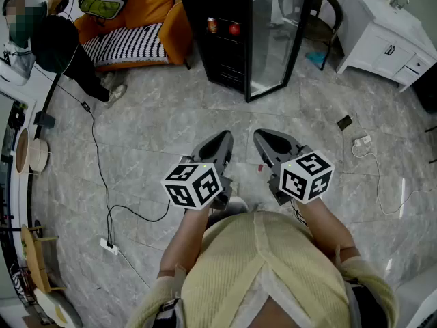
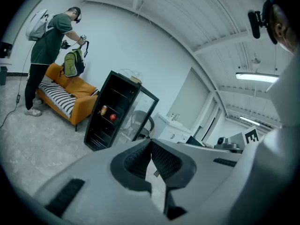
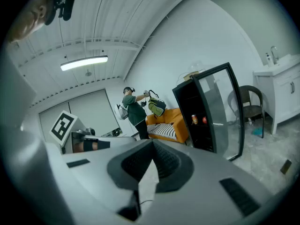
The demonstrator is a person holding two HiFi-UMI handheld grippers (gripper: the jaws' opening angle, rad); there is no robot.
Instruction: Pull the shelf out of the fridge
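Note:
The black fridge (image 1: 222,46) stands on the far side of the floor, and its glass door (image 1: 283,39) is swung open to the right. Inside, an upper shelf (image 1: 224,35) carries a can (image 1: 212,24) and a red apple (image 1: 235,28). My left gripper (image 1: 222,141) and right gripper (image 1: 265,139) hang side by side over the floor, well short of the fridge. Both are shut and hold nothing. In the left gripper view the fridge (image 2: 110,111) lies ahead to the left. It sits right of centre as the fridge (image 3: 199,114) in the right gripper view.
An orange sofa (image 1: 147,19) with a striped cushion stands left of the fridge, with a person (image 1: 54,39) beside it. A chair (image 1: 321,12) and a white cabinet (image 1: 386,33) are at the far right. Cables (image 1: 99,176), a power strip (image 1: 109,246) and a small black object (image 1: 345,122) lie on the floor.

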